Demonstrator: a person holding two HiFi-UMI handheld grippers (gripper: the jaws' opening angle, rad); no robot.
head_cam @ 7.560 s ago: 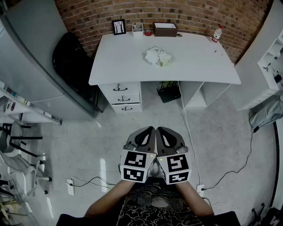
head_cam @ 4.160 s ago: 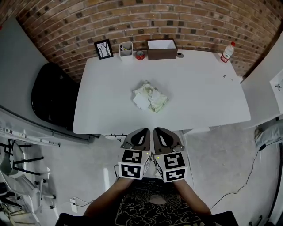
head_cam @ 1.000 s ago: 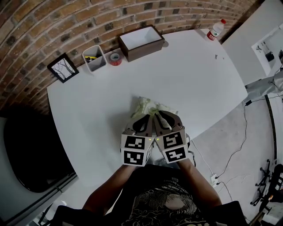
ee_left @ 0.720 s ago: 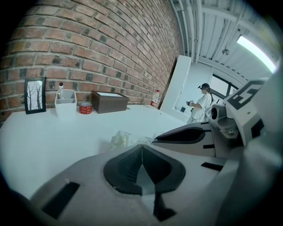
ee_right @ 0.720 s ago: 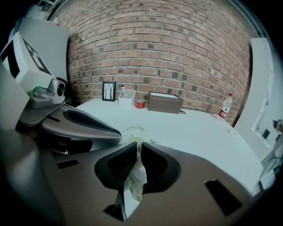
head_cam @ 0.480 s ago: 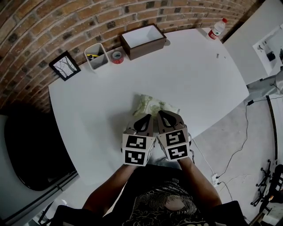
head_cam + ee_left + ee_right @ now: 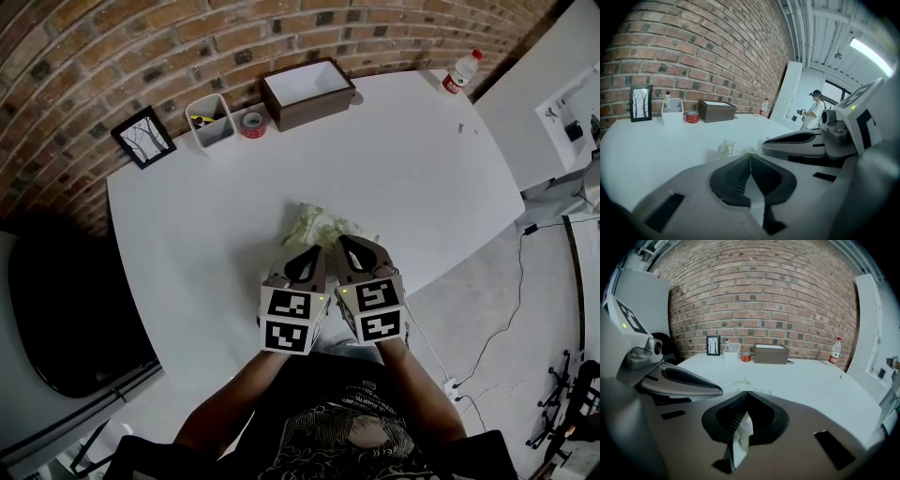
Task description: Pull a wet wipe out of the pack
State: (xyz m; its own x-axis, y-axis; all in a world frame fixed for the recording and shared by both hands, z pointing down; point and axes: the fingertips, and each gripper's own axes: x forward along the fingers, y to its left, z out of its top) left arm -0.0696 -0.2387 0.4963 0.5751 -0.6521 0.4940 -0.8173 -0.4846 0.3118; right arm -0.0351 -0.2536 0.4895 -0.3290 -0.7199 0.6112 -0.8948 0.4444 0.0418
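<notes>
The wet wipe pack (image 7: 320,225), pale green and white and crumpled, lies on the white table (image 7: 412,178) near its front edge. Both grippers hover side by side just in front of it, tips over its near end. My left gripper (image 7: 312,249) is shut with nothing between its jaws; in the left gripper view the pack (image 7: 728,149) shows just beyond the closed tips (image 7: 750,156). My right gripper (image 7: 343,244) is shut too. In the right gripper view the pack (image 7: 740,382) peeks out past the tips (image 7: 746,393) and through the gap below them.
Along the brick wall stand a picture frame (image 7: 143,136), a white pen holder (image 7: 211,119), a red tape roll (image 7: 251,122) and a brown open box (image 7: 307,90). A water bottle (image 7: 460,71) stands at the far right corner. A black chair (image 7: 56,309) is left of the table.
The person has walked from across the room up to the table. In the last second both grippers stayed shut and barely shifted at the pack's near end.
</notes>
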